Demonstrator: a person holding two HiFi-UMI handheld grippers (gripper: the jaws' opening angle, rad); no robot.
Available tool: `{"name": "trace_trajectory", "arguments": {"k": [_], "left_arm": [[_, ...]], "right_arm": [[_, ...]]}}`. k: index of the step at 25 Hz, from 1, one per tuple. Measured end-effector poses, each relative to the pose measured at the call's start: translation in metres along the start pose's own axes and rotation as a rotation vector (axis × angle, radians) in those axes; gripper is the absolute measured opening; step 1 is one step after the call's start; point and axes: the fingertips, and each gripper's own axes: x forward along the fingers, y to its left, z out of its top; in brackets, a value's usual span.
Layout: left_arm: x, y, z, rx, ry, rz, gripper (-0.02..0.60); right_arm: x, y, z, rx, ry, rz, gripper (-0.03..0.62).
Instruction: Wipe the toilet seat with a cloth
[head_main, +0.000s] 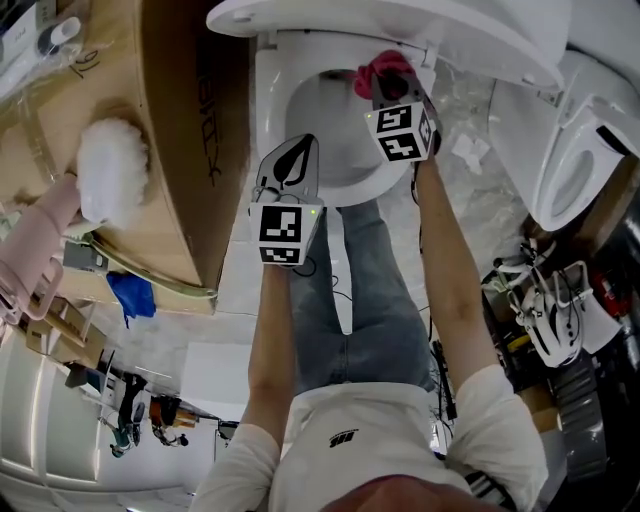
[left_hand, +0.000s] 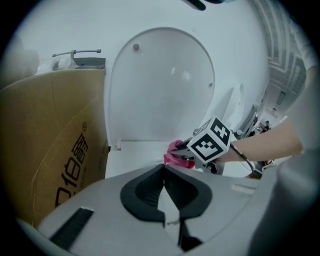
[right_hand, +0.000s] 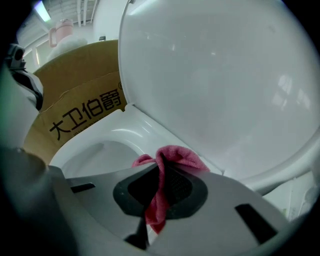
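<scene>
Well, in the head view the right claw (head_main: 388, 90) is at the far side of the toilet seat (head_main: 272, 95), just under the lifted lid (head_main: 400, 25). It pinches a pink cloth (head_main: 383, 68). The left claw (head_main: 292, 165) hangs over the near left part of the bowl, next to a big brown box (head_main: 175, 120).

Next, in the left gripper view, the left claw (left_hand: 164, 169) has its two jaws pressed together with nothing in them. Past it, far and a bit to the right, sits the cloth (left_hand: 174, 150).

Last, in the right gripper view, the right claw (right_hand: 161, 167) is closed tight on the cloth (right_hand: 175, 156). The cloth pokes out in front and hangs down between the jaws. It is at the far back of the toilet seat (right_hand: 125, 132), close under the lid (right_hand: 215, 75). I cannot tell if it touches yet. From the cloth the seat bends away to the left and nearer, so I think the wipe must go that way, with the right claw doing it
</scene>
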Motion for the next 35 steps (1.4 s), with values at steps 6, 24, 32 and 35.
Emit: {"name": "trace_trajectory", "arguments": {"k": [6, 24, 32, 35], "left_arm": [[-0.002, -0.008, -0.001, 0.028, 0.003, -0.022, 0.009], [-0.031, -0.067, 0.012, 0.125, -0.02, -0.133, 0.009], [-0.083, -0.096, 0.051, 0.146, -0.056, -0.168, 0.009], [-0.111, -0.107, 0.073, 0.157, -0.079, -0.175, 0.009]], "right_arm": [[-0.007, -0.014, -0.019, 0.02, 0.024, -0.037, 0.011], [-0.091, -0.019, -0.089, 0.148, 0.096, -0.158, 0.011], [-0.194, -0.005, -0.059, 0.202, 0.0, -0.2, 0.011], [-0.239, -0.001, -0.031, 0.212, -0.063, -0.218, 0.011]]}}
